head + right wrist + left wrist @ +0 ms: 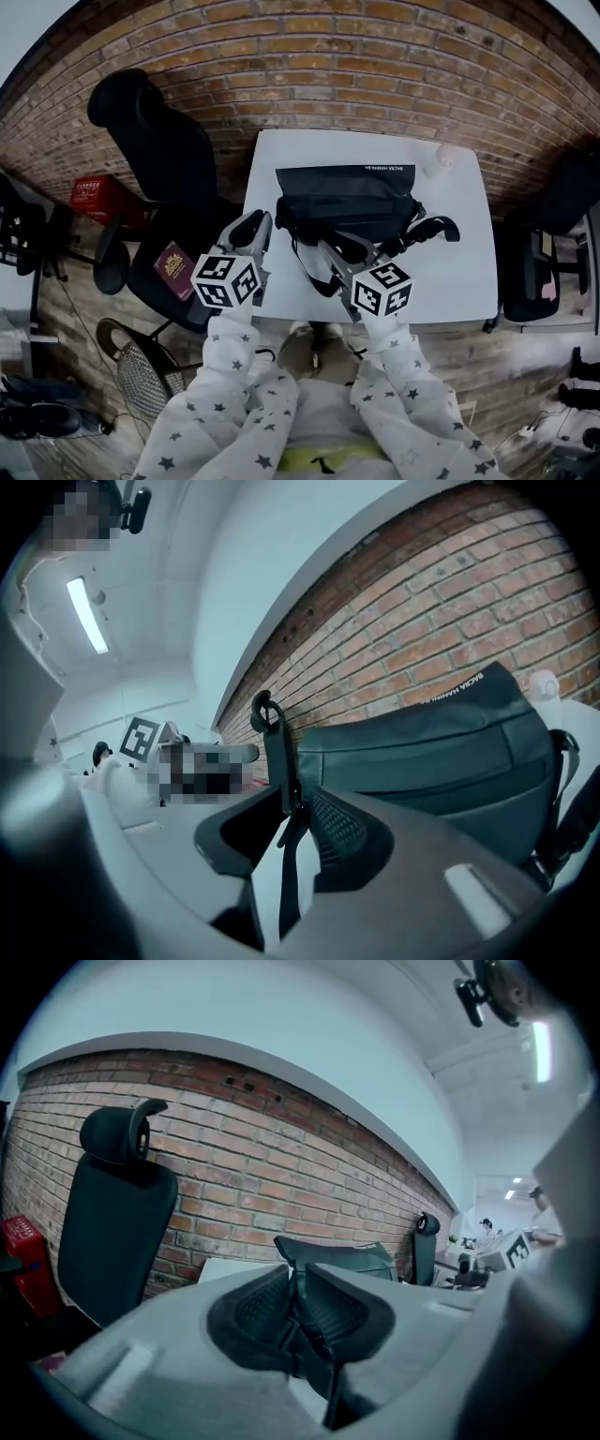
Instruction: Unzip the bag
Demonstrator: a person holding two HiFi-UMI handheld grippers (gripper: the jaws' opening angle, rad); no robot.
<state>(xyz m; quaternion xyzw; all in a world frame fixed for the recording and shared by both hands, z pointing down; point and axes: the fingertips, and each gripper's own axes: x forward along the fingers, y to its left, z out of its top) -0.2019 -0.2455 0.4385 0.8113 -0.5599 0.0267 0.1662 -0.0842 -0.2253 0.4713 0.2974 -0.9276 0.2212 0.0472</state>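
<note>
A black bag (347, 195) lies on the small white table (459, 253), its printed edge toward the brick wall, with straps spilling toward me. My left gripper (255, 231) hovers at the table's left edge, just left of the bag's end; its jaws stand a narrow crack apart and I see nothing between them, the bag (339, 1255) lying well beyond. My right gripper (339, 247) is over the bag's front side. Its jaws are apart, and a thin black strap (278, 761) runs up through the gap without the pads pressing on it. Just past them sits the bag (441, 757).
A black office chair (150, 131) stands left of the table, a maroon booklet (174, 269) on its seat. A red crate (97, 197) sits further left, another chair (527, 272) on the right. A small pale object (448, 155) rests at the table's back right corner.
</note>
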